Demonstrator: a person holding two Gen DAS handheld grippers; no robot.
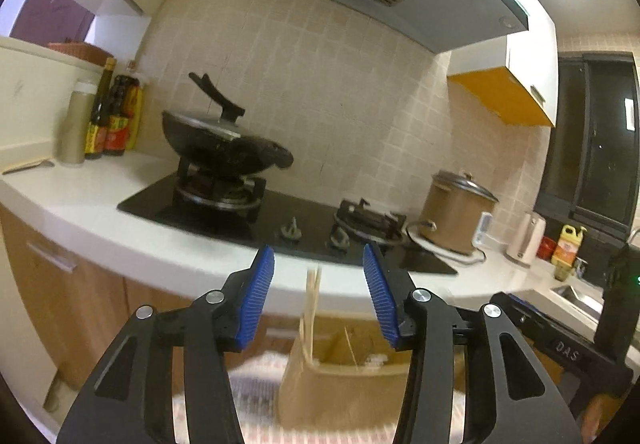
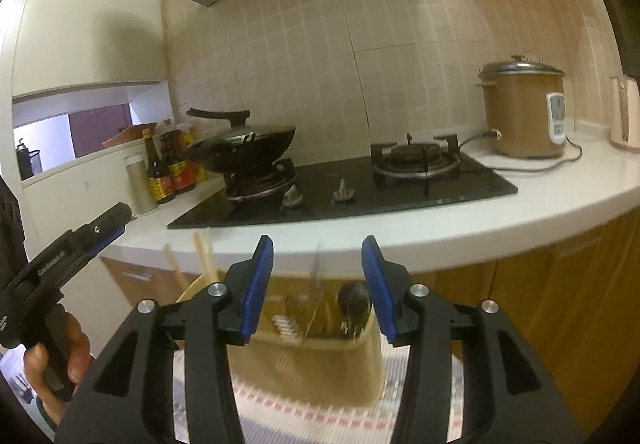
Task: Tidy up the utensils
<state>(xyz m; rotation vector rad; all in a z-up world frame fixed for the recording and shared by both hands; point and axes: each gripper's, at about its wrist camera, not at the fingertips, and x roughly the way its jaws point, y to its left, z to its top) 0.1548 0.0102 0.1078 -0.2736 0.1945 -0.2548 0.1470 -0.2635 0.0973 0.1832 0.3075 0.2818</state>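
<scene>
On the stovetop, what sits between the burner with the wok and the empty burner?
Two control knobs stand on the black glass stovetop between the wok and the empty burner; nothing else. The right wrist view shows it best.

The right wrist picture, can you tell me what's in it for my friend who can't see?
An open tool with blue pads hangs over a tan holder with chopsticks and a dark spoon in it. Behind it a white counter carries a black stove with a lidded wok, sauce bottles and a brown cooker. The other tool shows at left.
</scene>
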